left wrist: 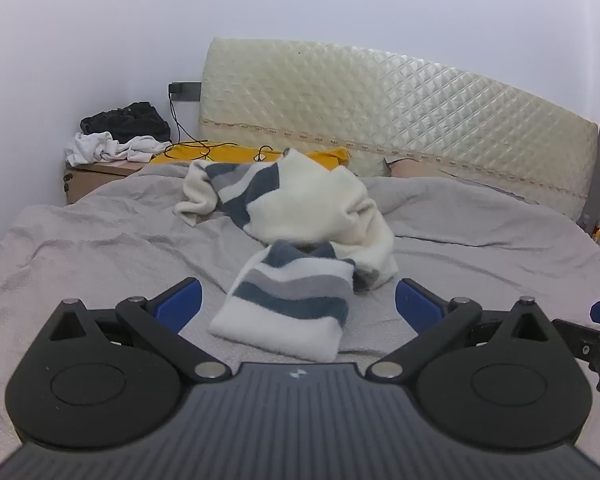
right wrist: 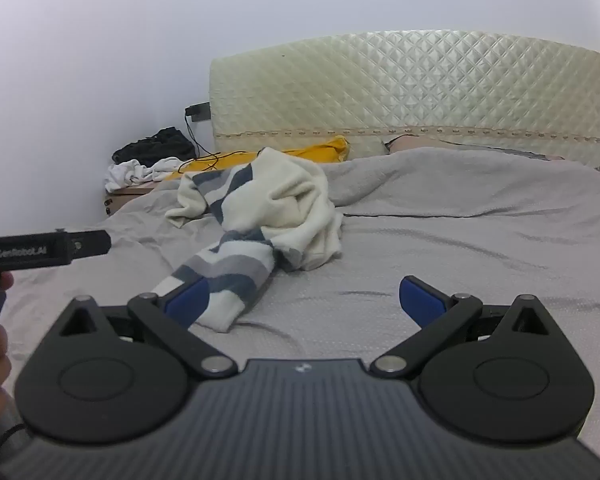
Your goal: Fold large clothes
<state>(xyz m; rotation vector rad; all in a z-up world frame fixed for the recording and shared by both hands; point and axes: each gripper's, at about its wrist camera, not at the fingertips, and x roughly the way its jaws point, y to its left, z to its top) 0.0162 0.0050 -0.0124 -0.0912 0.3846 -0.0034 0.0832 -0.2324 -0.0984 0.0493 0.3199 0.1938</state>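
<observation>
Sweater (left wrist: 300, 208) lies crumpled on the bed (left wrist: 100, 248), unfolded. Left gripper (left wrist: 298, 300) and right gripper (right wrist: 304, 300) both gape, empty. Judged next: grasp the near sleeve (left wrist: 288, 300) and spread it.

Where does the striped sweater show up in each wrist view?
Left wrist: striped sweater lies crumpled at centre, one sleeve reaching toward the camera.
Right wrist: sweater sits left of centre, its sleeve behind the left finger.
Shared landmark: quilted headboard.
</observation>
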